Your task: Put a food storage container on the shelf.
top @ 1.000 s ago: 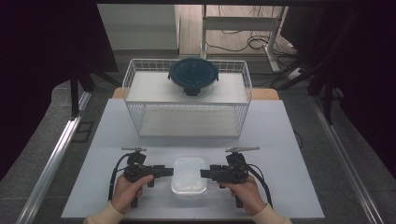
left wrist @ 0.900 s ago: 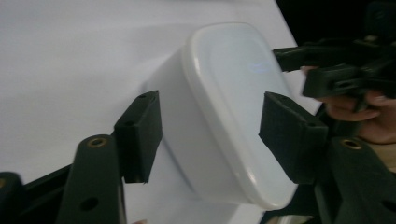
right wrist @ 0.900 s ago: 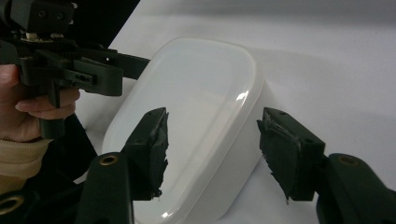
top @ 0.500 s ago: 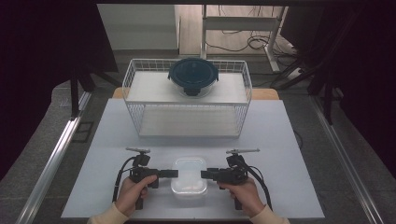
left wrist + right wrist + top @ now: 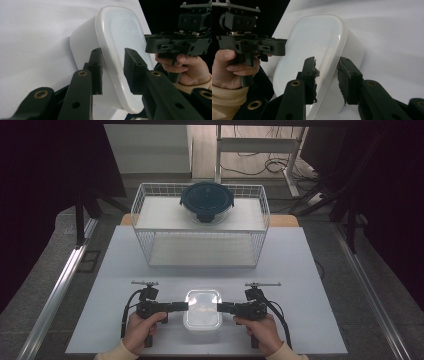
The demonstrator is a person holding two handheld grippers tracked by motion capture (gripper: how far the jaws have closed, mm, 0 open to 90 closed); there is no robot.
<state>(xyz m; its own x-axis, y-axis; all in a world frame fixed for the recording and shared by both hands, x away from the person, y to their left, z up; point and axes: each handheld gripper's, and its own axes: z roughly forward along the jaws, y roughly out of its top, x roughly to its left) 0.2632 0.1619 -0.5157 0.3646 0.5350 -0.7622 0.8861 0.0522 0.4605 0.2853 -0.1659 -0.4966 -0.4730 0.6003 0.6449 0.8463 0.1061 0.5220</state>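
Observation:
A clear plastic container with a white lid (image 5: 202,312) stands on the white table near its front edge. My left gripper (image 5: 184,306) points at its left side and my right gripper (image 5: 221,307) at its right side, each held by a hand. In the left gripper view the gripper (image 5: 113,71) is open, its jaws straddling the rim of the container (image 5: 120,32) with gaps on both sides. The right gripper (image 5: 327,77) is likewise open around the opposite edge of the container (image 5: 317,37).
A white wire basket (image 5: 145,215) stands at the back of the table (image 5: 300,270). A dark round lidded bowl (image 5: 206,202) rests on top of it. Bare table lies between basket and container. Dark floor and metal rails flank the table.
My left gripper has edged slightly right toward the container. The right gripper and the container have hardly moved.

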